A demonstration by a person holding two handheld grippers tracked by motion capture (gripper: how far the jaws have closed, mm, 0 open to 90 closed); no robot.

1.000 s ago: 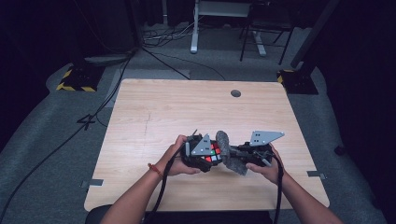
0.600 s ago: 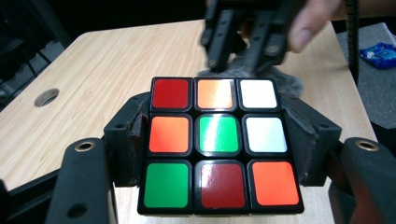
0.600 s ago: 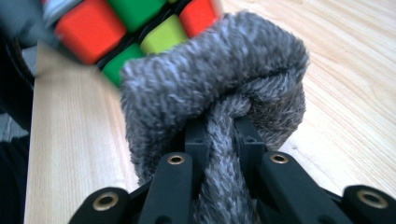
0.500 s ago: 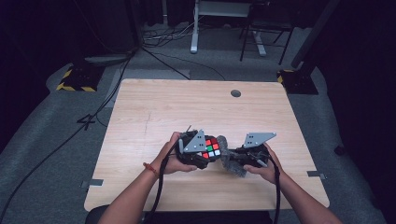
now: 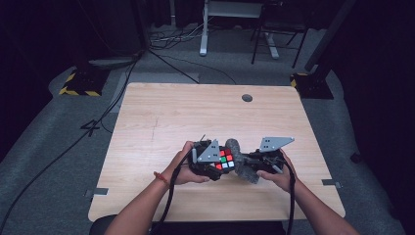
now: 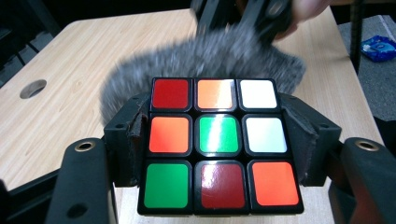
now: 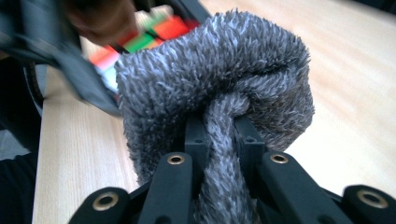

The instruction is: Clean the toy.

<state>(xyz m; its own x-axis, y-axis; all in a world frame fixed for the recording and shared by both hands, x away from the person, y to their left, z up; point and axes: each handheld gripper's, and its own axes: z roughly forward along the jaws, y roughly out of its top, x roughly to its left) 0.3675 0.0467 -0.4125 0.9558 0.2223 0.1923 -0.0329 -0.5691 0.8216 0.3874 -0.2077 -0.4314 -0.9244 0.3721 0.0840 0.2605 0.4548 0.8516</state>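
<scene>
While the left gripper (image 6: 217,140) clamps the puzzle cube (image 6: 218,145) by two opposite sides, the right gripper (image 7: 219,135) pinches a bunched grey fluffy cloth (image 7: 219,79) tight between its jaws. Both are held just above the table (image 5: 147,127), near the middle of its near edge. The cloth appears to press on the cube's far side, though blur there limits certainty. To wipe well, keep the cube steady and draw the cloth across one face at a time with light pressure. Open tabletop lies toward the far edge; the near edge is close.
</scene>
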